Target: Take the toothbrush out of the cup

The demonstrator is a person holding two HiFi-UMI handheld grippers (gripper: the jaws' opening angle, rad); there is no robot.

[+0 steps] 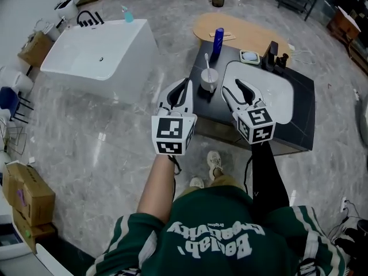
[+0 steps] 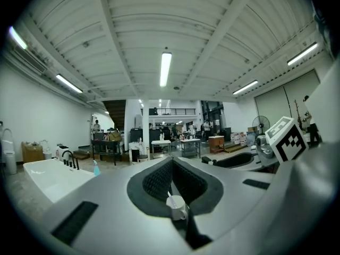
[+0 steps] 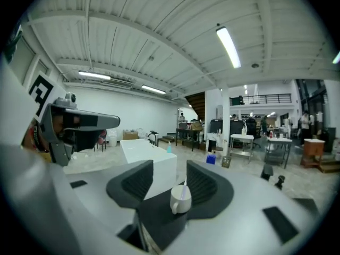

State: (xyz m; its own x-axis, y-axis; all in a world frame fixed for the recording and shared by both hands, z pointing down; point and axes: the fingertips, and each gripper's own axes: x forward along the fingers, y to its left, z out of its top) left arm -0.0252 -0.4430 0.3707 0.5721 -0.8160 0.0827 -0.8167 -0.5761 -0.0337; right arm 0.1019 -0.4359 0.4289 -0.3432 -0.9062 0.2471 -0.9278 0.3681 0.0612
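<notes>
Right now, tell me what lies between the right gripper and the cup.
Nothing: only bare dark countertop separates the right gripper from the cup, as the head view and the right gripper view both show.

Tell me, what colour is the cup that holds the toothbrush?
White. The cup shows best in the right gripper view.

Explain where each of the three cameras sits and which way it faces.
Head view: on the person's head, looking steeply down at the cup, left gripper and right gripper; forearms, shirt and shoes show.
Left gripper view: on the left gripper, looking forward along its jaws; the right gripper shows at right.
Right gripper view: likewise on the right gripper; the left gripper shows at left.
Shared: all see cup and bathtub.
</notes>
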